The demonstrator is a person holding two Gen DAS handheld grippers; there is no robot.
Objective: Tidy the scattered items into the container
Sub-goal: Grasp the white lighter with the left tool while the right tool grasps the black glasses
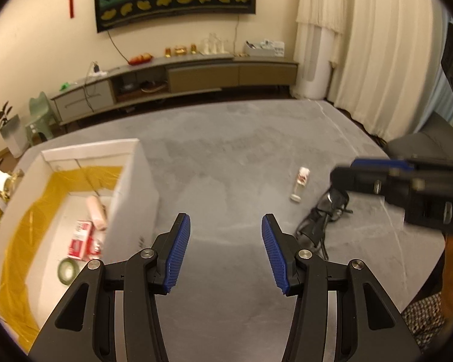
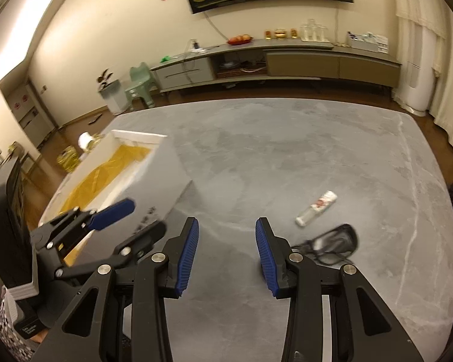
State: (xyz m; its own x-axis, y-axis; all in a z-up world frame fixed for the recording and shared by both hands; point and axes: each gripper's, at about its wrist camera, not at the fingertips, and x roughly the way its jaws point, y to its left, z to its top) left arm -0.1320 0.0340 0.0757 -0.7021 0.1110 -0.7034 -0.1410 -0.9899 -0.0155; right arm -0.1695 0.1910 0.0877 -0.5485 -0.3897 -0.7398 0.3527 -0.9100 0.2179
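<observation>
Left wrist view
Container: a white foam box lined with yellow plastic film (image 1: 126, 181) sits on the grey carpet (image 1: 241, 150), left of the left gripper (image 1: 226, 250).
Already inside: a red-and-white carton (image 1: 80, 238), a pinkish roll (image 1: 96, 215) and a green ring of tape (image 1: 68, 270) lie on the box floor.
Left to tidy: a small clear bottle with a red-and-white label (image 1: 300, 182) lies on its side, well apart from the box; just beside it, a black strappy sandal (image 1: 324, 214).
Left gripper pose: blue-padded fingers spread wide over bare carpet, holding nothing.
Right gripper (image 1: 344, 178): reaches in from the right, above the sandal; blurred, so the gap between its fingers is unclear here.

Right wrist view
Right gripper pose: jaws parted and empty, angled down at the carpet, with the sandal (image 2: 332, 244) just right of its right finger and the bottle (image 2: 316, 207) beyond.
Left gripper (image 2: 130, 217): near the box wall (image 2: 166, 187), fingers apart.
Risk: the bottle, being round, could likely roll away if nudged.
Risk: the sandal's loose straps may snag or slip from a pinch.
Risk: the tall box wall could catch a low carry.
</observation>
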